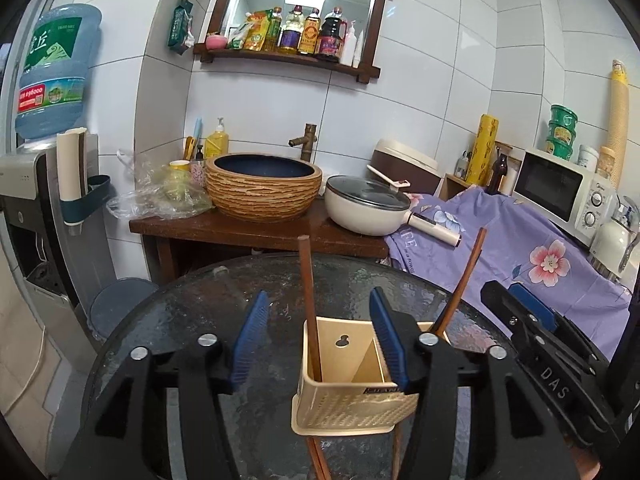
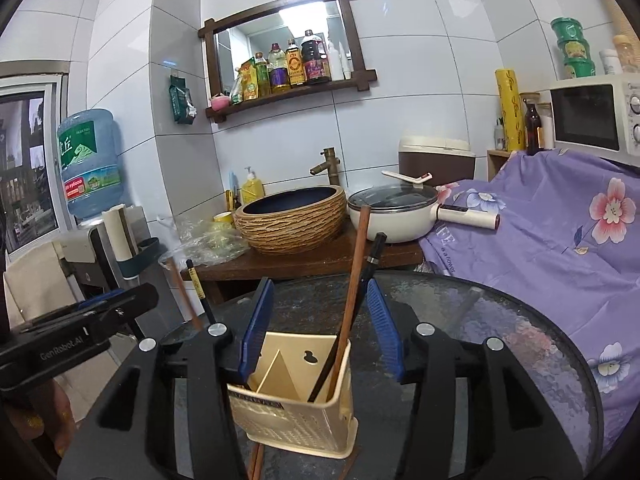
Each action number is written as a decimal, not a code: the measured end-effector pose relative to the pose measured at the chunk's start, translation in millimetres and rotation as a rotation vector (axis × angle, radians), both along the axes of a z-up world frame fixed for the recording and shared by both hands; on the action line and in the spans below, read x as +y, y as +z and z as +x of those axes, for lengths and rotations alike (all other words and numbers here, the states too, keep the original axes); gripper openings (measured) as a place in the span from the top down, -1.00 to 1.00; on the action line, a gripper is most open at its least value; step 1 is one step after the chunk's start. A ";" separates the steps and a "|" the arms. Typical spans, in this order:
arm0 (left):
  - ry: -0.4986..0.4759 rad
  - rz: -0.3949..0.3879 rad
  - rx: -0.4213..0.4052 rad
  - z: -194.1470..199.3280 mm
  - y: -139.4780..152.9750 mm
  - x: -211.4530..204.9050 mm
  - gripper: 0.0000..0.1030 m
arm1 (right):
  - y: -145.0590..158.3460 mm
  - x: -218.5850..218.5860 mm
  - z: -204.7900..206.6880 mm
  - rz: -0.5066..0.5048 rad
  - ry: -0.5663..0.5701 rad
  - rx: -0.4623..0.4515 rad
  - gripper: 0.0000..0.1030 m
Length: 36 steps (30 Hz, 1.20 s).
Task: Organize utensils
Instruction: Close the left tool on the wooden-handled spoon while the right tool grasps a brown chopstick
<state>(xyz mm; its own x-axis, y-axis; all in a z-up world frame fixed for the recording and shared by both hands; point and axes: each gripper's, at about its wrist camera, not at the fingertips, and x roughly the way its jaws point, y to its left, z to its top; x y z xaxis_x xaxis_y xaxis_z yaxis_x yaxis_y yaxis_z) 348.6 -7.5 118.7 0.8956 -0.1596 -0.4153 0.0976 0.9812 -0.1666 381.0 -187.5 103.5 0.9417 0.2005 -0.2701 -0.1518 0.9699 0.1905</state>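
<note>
Chopsticks stand in the beige holder right under my tongs, on the round dark glass table. My left gripper has its blue pads apart; the holder's left compartment sits between them, with one brown chopstick upright in it. The right pad overlaps the divider, and I can't tell if it touches. A second brown chopstick leans out just right of that pad.

My right gripper is likewise spread, over the holder's right compartment, where a brown chopstick and a black one lean between the pads without being pinched. More sticks lie on the glass under the holder.

Beyond the table's far rim, ahead of both tongs, a dark wooden counter carries a woven-look basin, a brass tap and a lidded cream pan. Right of my tongs, a purple floral cloth runs under a microwave. Far left stands a water dispenser. On the white tiled wall hangs a framed mirror shelf of bottles.
</note>
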 end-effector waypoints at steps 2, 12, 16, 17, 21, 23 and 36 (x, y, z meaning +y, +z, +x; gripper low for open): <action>-0.001 0.008 -0.009 -9.2 -0.9 2.5 -0.25 | -2.3 -3.6 -9.3 0.011 0.008 0.009 0.04; -0.030 0.056 0.100 -42.1 -41.2 12.7 -0.56 | -52.1 -4.3 -38.9 -0.017 0.087 0.267 0.04; -0.054 0.098 0.225 -45.0 -76.5 13.7 -0.56 | -86.0 -0.9 -43.5 -0.059 0.096 0.386 0.05; -0.057 0.106 0.245 -46.4 -83.6 14.0 -0.56 | -93.6 -0.2 -44.6 -0.068 0.096 0.408 0.05; -0.073 0.147 0.327 -53.7 -114.8 15.0 -0.53 | -116.2 1.5 -43.9 -0.086 0.099 0.488 0.08; -0.080 0.153 0.362 -56.6 -127.9 16.6 -0.49 | -125.7 2.7 -42.1 -0.091 0.091 0.523 0.08; -0.102 0.192 0.469 -69.5 -167.0 15.0 -0.11 | -165.9 22.5 -18.6 -0.134 0.045 0.665 0.33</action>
